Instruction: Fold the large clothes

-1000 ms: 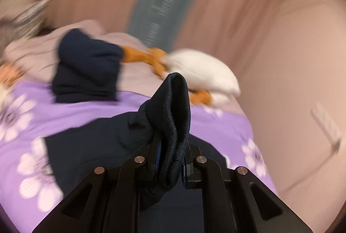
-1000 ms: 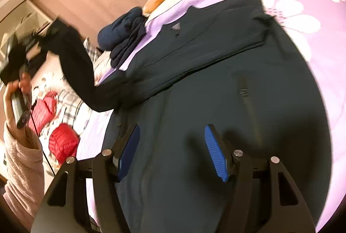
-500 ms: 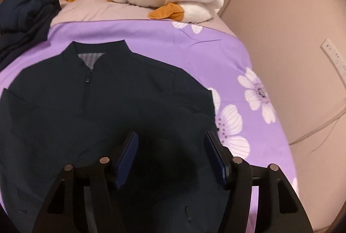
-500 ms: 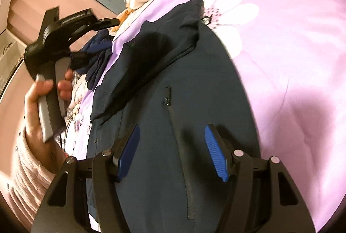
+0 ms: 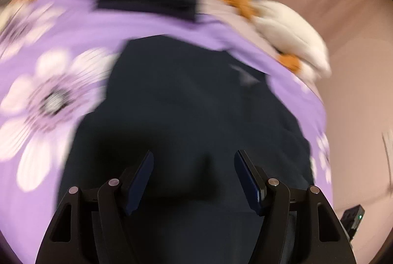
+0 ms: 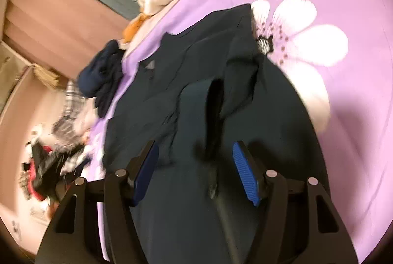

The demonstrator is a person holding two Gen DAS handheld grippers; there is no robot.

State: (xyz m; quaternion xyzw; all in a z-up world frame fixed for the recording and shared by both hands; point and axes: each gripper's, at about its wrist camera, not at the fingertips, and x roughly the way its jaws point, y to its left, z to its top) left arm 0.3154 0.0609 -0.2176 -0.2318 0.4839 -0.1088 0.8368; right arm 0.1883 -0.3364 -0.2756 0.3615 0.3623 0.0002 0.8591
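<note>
A second ago our left gripper [image 5: 194, 178] pinched a dark sleeve cuff in the air; now its jaws are opening with nothing between them, low over the navy jacket [image 5: 196, 104] lying flat on the purple flowered bed [image 5: 49, 97]. The freed sleeve [image 6: 196, 112] lies folded across the jacket's chest, just beyond our right gripper [image 6: 195, 170], which hangs open and empty. We judge one sleeve fold done, the body folds not yet made; a white stuffed toy [image 5: 289, 31] sits at the far edge.
</note>
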